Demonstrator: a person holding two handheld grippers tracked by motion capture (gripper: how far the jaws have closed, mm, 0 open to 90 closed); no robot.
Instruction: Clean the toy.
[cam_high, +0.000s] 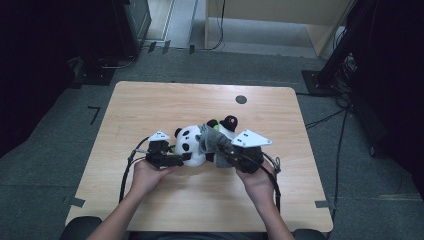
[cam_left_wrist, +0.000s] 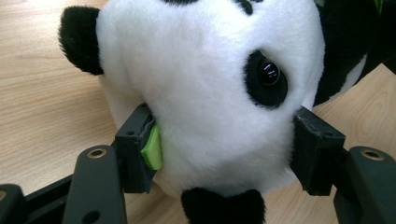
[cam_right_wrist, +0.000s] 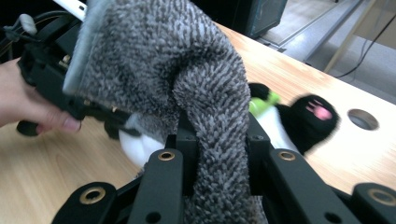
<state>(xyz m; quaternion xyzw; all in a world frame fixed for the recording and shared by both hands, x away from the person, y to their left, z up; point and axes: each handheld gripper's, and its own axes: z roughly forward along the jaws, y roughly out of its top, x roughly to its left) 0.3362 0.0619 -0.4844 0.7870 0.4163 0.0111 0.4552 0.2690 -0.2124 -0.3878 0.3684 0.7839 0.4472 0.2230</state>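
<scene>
Black-and-white plush panda (cam_high: 192, 142), grey towel (cam_high: 210, 140) draped over it.

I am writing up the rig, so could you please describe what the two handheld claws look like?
Both are black. The left claw and right claw each carry a pale three-cornered plate on top and trail a black cable. Up close, each claw's two arms show brass-ringed holes and end in blocky pads. The forearms are bare, with no sleeves visible.
</scene>
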